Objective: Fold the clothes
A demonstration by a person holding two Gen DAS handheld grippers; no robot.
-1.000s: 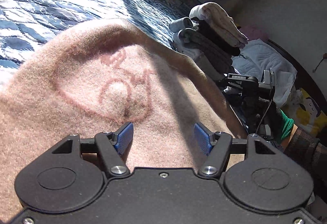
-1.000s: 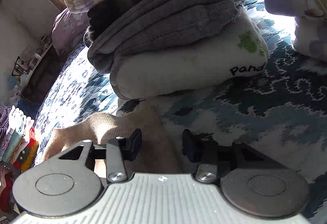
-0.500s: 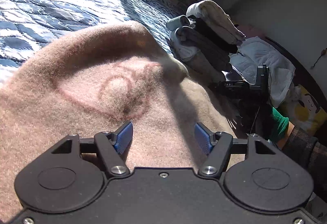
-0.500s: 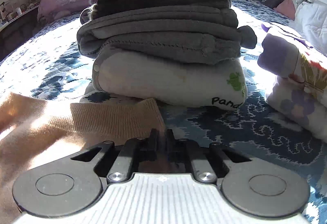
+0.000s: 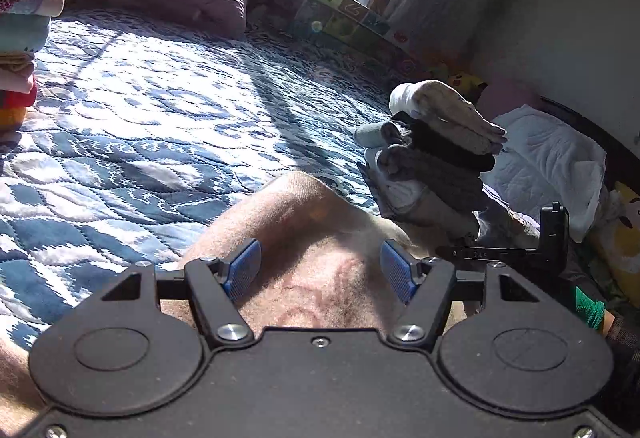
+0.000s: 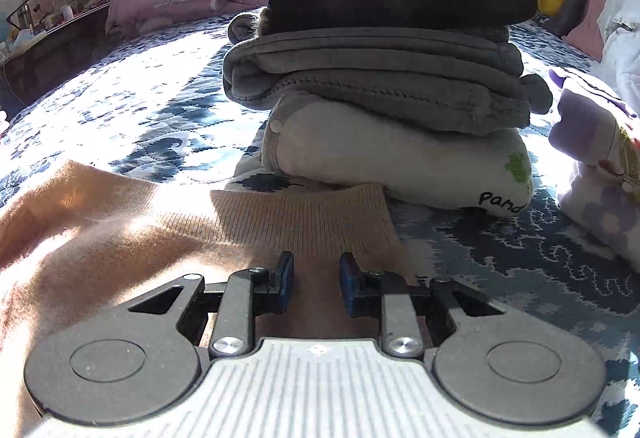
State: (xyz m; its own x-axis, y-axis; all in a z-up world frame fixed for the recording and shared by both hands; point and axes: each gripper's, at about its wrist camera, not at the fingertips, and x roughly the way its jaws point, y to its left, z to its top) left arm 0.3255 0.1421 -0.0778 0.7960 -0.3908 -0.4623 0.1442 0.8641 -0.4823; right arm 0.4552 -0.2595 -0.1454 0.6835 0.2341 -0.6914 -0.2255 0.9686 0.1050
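2 grippers worked mid-fold on tan sweater (image 6: 100, 238): left gripper (image 5: 320, 270) gaped wide, empty; right gripper (image 6: 316, 284) narrowly parted over ribbed cuff (image 6: 300, 214). Next likely needed regrip.

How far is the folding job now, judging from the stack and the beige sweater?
Done: a stack of folded clothes stands on the blue quilt.
In hand: the beige sweater lies on the quilt in front of it. The left gripper and right gripper are over it with jaws open, gripping nothing.
Left: finishing the sweater's fold; a loose white garment also lies beyond the stack.
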